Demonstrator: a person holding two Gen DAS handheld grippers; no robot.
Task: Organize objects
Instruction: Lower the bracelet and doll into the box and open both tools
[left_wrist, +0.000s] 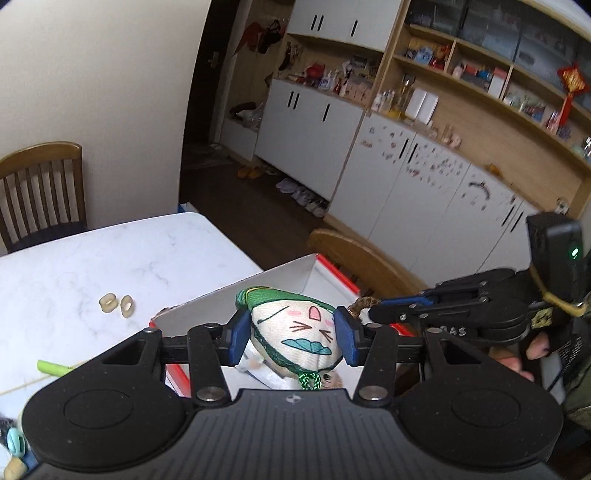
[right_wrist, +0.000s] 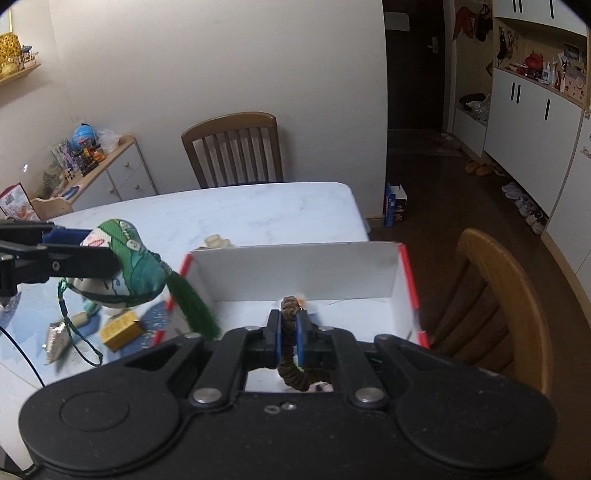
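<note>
Our left gripper (left_wrist: 291, 338) squeezes the soft stuffed pouch (left_wrist: 295, 332) by its fat middle, up in the air just in front of the white box (left_wrist: 310, 275). It looks light and squishy, so the middle is a good place to hold. Our right gripper (right_wrist: 290, 334) pinches a bendy brown braided ring (right_wrist: 290, 343) over the box.

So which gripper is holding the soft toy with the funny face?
The left gripper. Its blue pads squeeze the green-and-cream pouch toy, while the right gripper pinches a thin brown braided cord over the white box.
</note>
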